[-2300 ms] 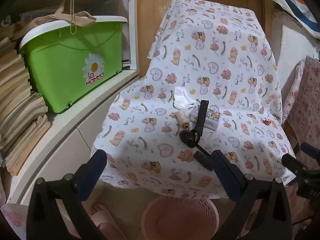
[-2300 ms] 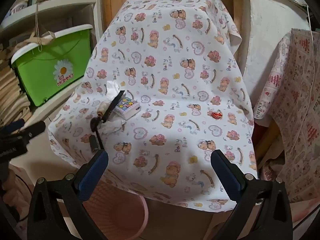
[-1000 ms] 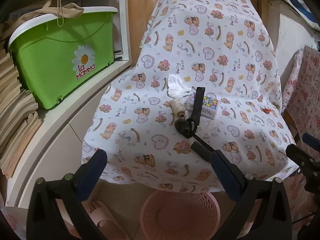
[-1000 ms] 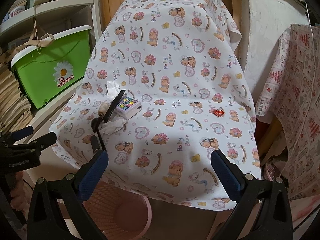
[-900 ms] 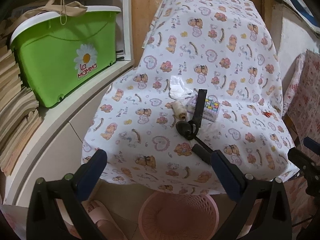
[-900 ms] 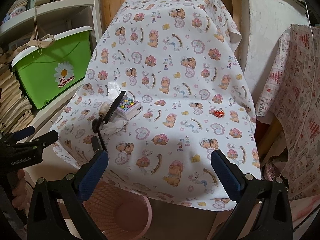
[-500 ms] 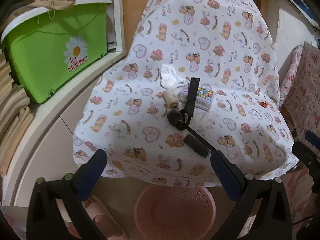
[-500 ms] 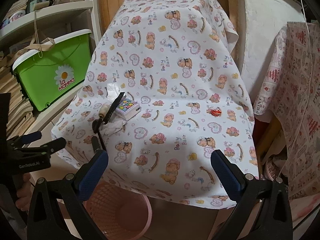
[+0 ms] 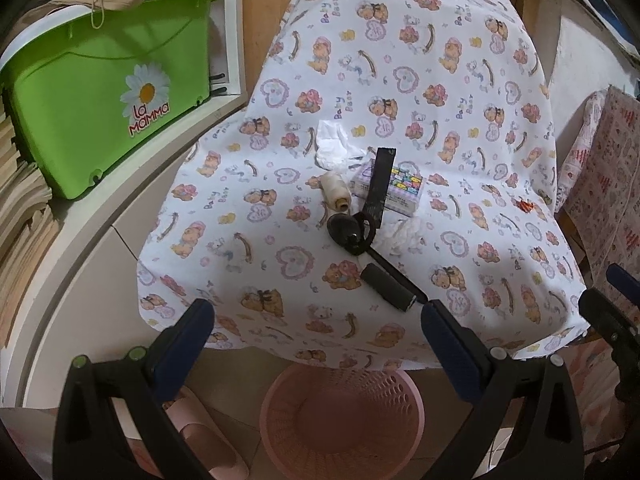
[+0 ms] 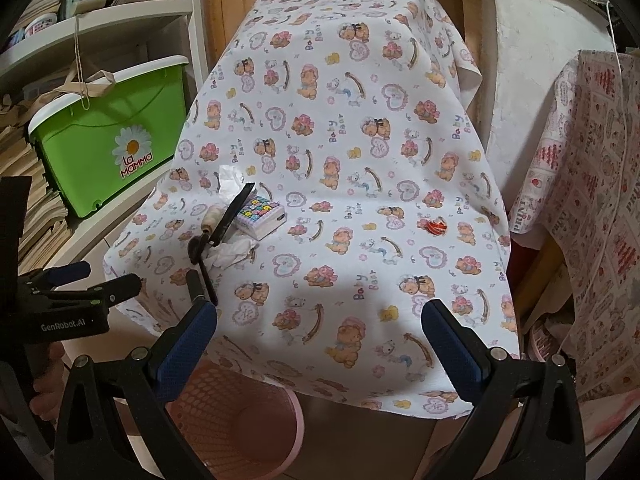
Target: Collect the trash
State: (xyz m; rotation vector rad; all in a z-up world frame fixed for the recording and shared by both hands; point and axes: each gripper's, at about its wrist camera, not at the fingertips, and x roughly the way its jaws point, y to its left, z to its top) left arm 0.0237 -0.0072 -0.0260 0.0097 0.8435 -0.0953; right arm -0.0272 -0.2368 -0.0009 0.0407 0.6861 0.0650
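A: From the left wrist, how does the left hand-held gripper (image 9: 318, 332) stand?

B: Spread wide, holding nothing, over the near edge of the table (image 9: 460, 92) in its bear-print cloth. A pink basket (image 9: 342, 420) sits on the floor at six o'clock, under that edge.

A: And the trash?

B: One crumpled tissue (image 9: 334, 146) at twelve o'clock, a second tissue (image 9: 404, 232) at one o'clock, a red wrapper (image 9: 525, 205) towards two. Between the tissues lie a thread spool (image 9: 334, 190), a colourful box (image 9: 394, 190) and a black strap tool (image 9: 370, 224). A green bin (image 9: 108, 92) stands on the shelf at ten.

A: From the right wrist?

B: The right hand-held gripper (image 10: 320, 334) is equally spread and holds nothing. The red wrapper (image 10: 434, 226) lies at one o'clock, the second tissue (image 10: 232, 254) at eleven, the left hand-held gripper (image 10: 96, 280) at nine.
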